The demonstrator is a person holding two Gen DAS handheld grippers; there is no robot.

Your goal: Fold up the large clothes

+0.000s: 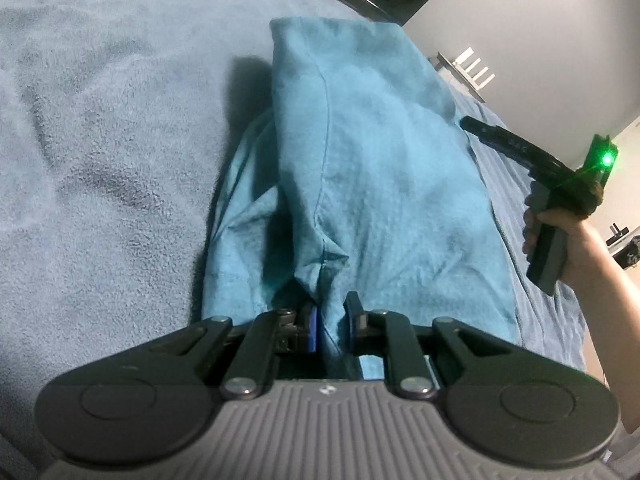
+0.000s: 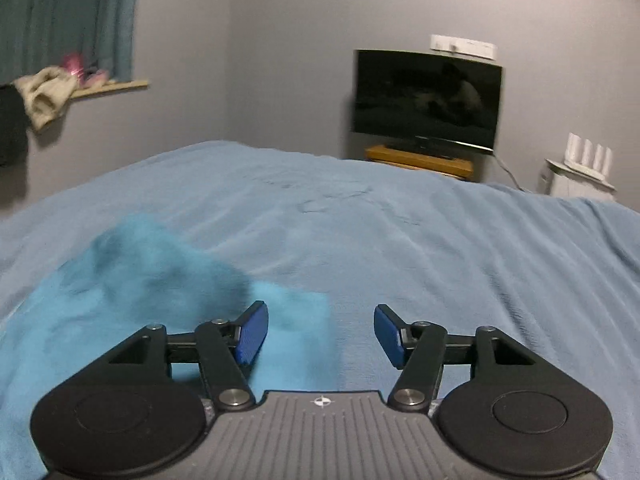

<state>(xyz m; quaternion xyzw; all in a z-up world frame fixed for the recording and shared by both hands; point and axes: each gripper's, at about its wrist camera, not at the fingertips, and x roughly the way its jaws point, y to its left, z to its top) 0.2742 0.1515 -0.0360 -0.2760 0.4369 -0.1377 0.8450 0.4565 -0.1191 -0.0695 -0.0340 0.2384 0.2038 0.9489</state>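
Teal cloth (image 1: 360,168) lies in a long bunched heap on the bed (image 1: 100,140), which has a soft, fuzzy pale blue cover; the left claw (image 1: 332,326) has its two fingers pinched tight on a fold at the near end of the cloth, so the fold sticks up between them; a seam runs down the middle of the cloth from the far end to the pinched part; the right claw (image 2: 321,336) is spread wide with nothing in it, and its blue pads (image 2: 253,334) stand well apart; the cloth (image 2: 132,280) sits to the left of this claw, with its corner just under the left pad; seen from the left claw, the right claw (image 1: 476,126) hangs above the right edge of the cloth, and a hand (image 1: 560,236) grips its handle; past the bed a dark TV (image 2: 426,98) stands on a wooden stand (image 2: 420,162) by the grey wall.
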